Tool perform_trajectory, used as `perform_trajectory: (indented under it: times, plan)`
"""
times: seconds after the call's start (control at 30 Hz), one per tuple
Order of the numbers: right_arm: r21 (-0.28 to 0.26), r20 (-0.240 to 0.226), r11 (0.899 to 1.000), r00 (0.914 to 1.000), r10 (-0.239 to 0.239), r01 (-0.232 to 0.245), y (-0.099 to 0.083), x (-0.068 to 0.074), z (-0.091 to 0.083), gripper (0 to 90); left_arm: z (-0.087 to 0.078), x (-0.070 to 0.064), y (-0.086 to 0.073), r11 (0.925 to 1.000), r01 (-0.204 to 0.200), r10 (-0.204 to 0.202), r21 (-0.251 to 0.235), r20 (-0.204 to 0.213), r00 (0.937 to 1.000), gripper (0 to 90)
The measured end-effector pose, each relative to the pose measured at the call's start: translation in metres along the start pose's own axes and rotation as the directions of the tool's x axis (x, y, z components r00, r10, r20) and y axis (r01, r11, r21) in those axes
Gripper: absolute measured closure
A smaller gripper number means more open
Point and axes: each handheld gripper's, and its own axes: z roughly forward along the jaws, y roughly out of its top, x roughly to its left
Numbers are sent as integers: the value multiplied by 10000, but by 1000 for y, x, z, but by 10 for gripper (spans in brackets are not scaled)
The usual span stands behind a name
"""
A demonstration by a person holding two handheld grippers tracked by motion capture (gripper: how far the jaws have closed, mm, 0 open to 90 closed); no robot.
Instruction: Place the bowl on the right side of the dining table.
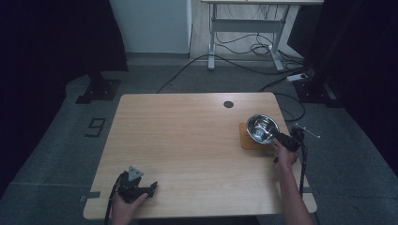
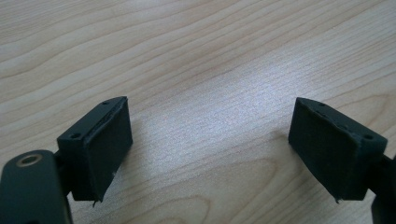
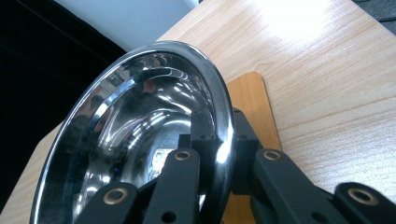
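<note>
On table [image 1: 187, 140]: one bowl [image 1: 262, 128], one mat [image 1: 248, 142].

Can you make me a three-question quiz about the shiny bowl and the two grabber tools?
1. Where is the metal bowl?
A. near the table's right edge, over the orange-brown mat
B. in the middle of the table
C. on the floor

2. How many bowls are there?
A. three
B. one
C. two

3. What are the left gripper fingers doing?
A. pinching the bowl
B. holding a spoon
C. standing open over bare table

Answers:
1 A, the high view shows the bowl at the right side over the mat.
2 B, a single steel bowl shows.
3 C, the left gripper view shows a wide gap with only wood between; the right gripper pinches the bowl's rim.
</note>
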Motion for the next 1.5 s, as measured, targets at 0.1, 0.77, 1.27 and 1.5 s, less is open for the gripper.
perform_trajectory:
  times: [0.1, 0.77, 1.27, 1.5]
  plan:
    - [24, 37, 10000, 10000, -70, 70, -1, 0, 2, 840, 0, 0, 0, 10000, 0, 0, 0, 0, 10000, 131]
    - [360, 423, 9988, 9985, -339, 324, -10, -8, 17, 824, 0, 0, 0, 10000, -5, 5, 0, -6, 10000, 131]
    - [215, 859, 9930, 9894, -1172, 1158, -13, -4, 18, 622, -1, -1, -1, 10000, -13, 13, -4, -6, 10000, 131]
    - [-92, 1348, 9876, 9789, -1539, 1565, -10, 4, 6, 453, -1, -1, -1, 10000, -19, 19, 2, -2, 10000, 131]
